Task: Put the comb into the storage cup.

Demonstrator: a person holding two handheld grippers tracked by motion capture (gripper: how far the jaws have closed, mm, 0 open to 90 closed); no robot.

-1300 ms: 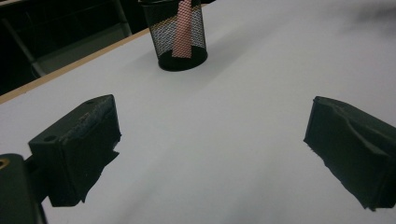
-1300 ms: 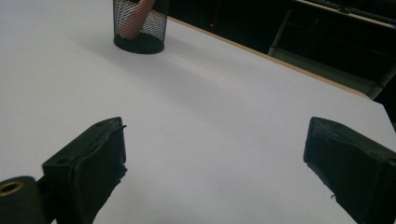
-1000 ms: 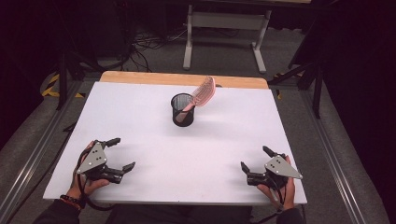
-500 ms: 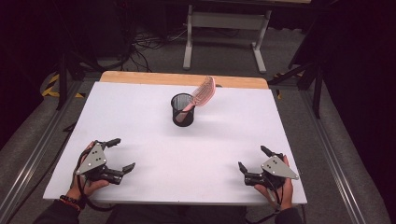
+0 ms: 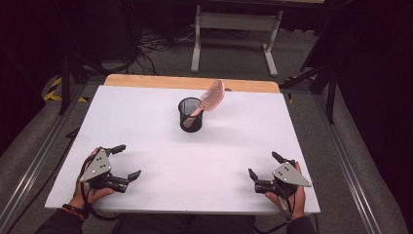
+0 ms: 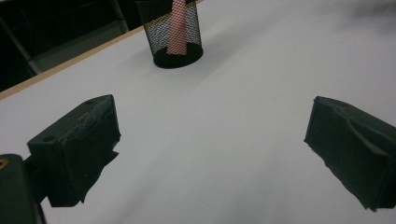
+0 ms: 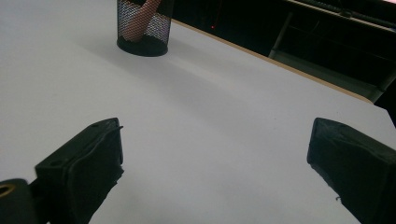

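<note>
A white table (image 5: 160, 141) takes up the middle of the high view, with a strip of bare wood along its far edge at 12 o'clock. Around it lies grey floor (image 5: 341, 122), dark toward the edges of the room. Metal rails run along both sides of the table. Beyond the far edge a pale metal frame (image 5: 234, 24) stands on the floor, with a tangle of cables (image 5: 151, 44) to its 9 o'clock.

A black mesh cup (image 5: 190, 114) stands upright on the table, toward 12 o'clock from the centre and well apart from both hands. A pink comb (image 5: 208, 97) sits in it, handle down inside the mesh, its long axis leaning out over the rim toward 1 o'clock, the toothed end uppermost. In the left gripper view the mesh cup (image 6: 173, 32) shows at the top with the pink handle behind the mesh; in the right gripper view the mesh cup (image 7: 142, 28) shows at upper left.

The left gripper (image 5: 125, 161) rests near the table's 7 o'clock corner, held in a hand, its jaws spread wide with nothing between them, pointing toward 2 o'clock. The right gripper (image 5: 265, 165) sits near the 5 o'clock corner, jaws likewise spread and empty, pointing toward 10 o'clock. Bare white table lies between each pair of jaws in the gripper views.
</note>
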